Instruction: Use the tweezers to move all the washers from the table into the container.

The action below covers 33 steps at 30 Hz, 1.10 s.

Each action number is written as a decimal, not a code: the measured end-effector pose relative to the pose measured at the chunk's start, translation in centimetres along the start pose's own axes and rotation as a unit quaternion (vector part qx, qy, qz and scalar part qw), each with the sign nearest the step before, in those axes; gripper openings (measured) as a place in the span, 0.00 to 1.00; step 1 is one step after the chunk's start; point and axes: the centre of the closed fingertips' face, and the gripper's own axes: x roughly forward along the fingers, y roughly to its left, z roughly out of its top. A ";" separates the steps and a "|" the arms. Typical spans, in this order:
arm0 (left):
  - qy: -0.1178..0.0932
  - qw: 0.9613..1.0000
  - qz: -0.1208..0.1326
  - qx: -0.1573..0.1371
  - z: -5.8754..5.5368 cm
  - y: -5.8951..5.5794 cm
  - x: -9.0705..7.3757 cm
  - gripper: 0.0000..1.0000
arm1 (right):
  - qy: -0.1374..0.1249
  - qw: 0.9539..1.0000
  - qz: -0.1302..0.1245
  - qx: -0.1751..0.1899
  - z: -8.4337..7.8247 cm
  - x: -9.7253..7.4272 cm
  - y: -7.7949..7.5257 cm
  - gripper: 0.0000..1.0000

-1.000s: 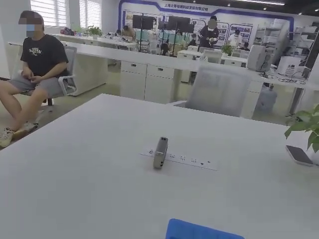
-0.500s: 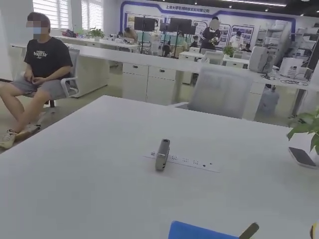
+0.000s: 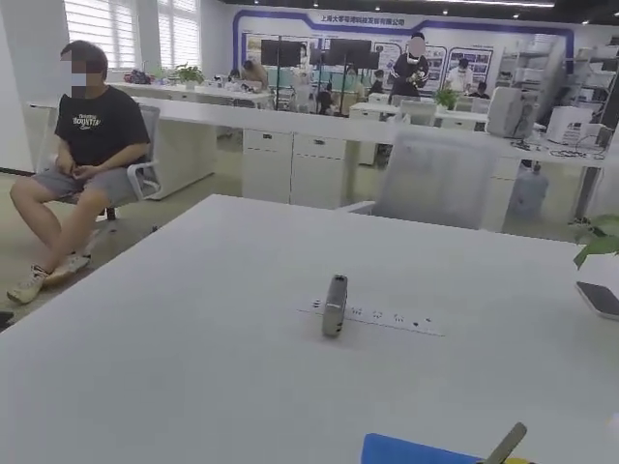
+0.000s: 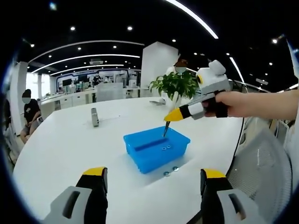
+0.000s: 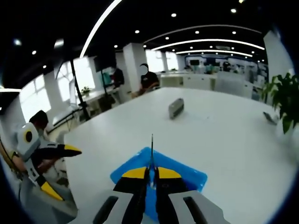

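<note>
The right gripper point(image 5: 151, 171) is clenching its jaws tightly on the tweezers point(image 5: 151, 151), whose thin tips are sticking straight out ahead of it over the blue container point(image 5: 189, 176). In the left gripper view, that gripper is coming in from the right with a hand around it, and the tweezers are pointing down into the open container; whether the tips are touching anything cannot be told. Two washers point(image 4: 165, 148) are lying inside the container, and two more are lying on the white table point(image 4: 70, 154) just beside its near wall. The left gripper point(image 4: 154, 171) is hanging near the table's edge with its jaws spread wide and grasping nothing. Farther along the table, a grey device point(image 3: 334, 305) is standing on a power strip point(image 3: 387, 316), well apart from the container. A phone point(image 3: 600, 298) is lying near a leafy plant point(image 4: 175, 85) at the table's far side, and a seated person point(image 3: 87, 164) is resting on a chair beyond the table.
</note>
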 end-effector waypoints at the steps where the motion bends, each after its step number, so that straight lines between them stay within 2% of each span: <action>1: -0.001 1.000 0.000 -0.004 0.0 0.0 0.0 0.83 | 0.001 1.000 -0.008 0.003 -0.1 0.1 0.0 0.03; 4: -0.001 1.000 -0.004 -0.007 0.0 -0.2 0.0 0.84 | -0.007 0.999 -0.027 0.022 -0.3 0.4 0.1 0.03; 7: 0.002 1.000 -0.013 0.018 -0.1 -0.7 0.1 0.88 | -0.013 0.999 -0.039 0.036 -0.5 0.8 0.2 0.03; 9: 0.007 0.999 -0.026 0.024 -0.2 -1.2 0.1 0.88 | -0.013 0.998 -0.046 0.039 -0.7 1.1 0.2 0.03; 12: 0.007 0.999 -0.043 0.015 -0.2 -1.7 0.2 0.86 | -0.007 0.998 -0.056 0.038 -1.0 1.5 0.0 0.03; 15: 0.010 0.999 -0.051 -0.006 -0.3 -1.6 0.3 0.85 | -0.005 0.998 -0.057 0.035 -1.3 1.9 -0.3 0.03; 18: -0.009 0.998 -0.048 -0.030 0.3 -1.2 0.2 0.85 | 0.004 0.998 -0.049 0.033 -1.9 2.4 -0.7 0.03; 21: -0.011 0.999 -0.036 -0.035 0.4 -0.9 0.2 0.85 | 0.014 0.998 -0.040 0.039 -2.5 2.8 -1.1 0.03; 25: -0.006 0.999 -0.015 -0.031 0.1 -0.1 0.0 0.84 | 0.015 0.999 -0.034 0.033 -2.6 2.9 -1.3 0.03; 27: -0.013 0.999 -0.011 -0.040 0.3 0.2 -0.1 0.84 | 0.019 0.999 -0.026 0.037 -2.9 3.0 -1.4 0.03; 30: -0.008 1.000 -0.005 -0.025 0.2 0.2 -0.1 0.84 | 0.029 0.999 -0.011 0.025 -3.3 3.1 -1.0 0.03; 33: -0.006 1.000 -0.006 -0.015 0.2 0.0 -0.1 0.83 | 0.028 0.999 0.000 0.023 -3.4 3.3 -1.0 0.03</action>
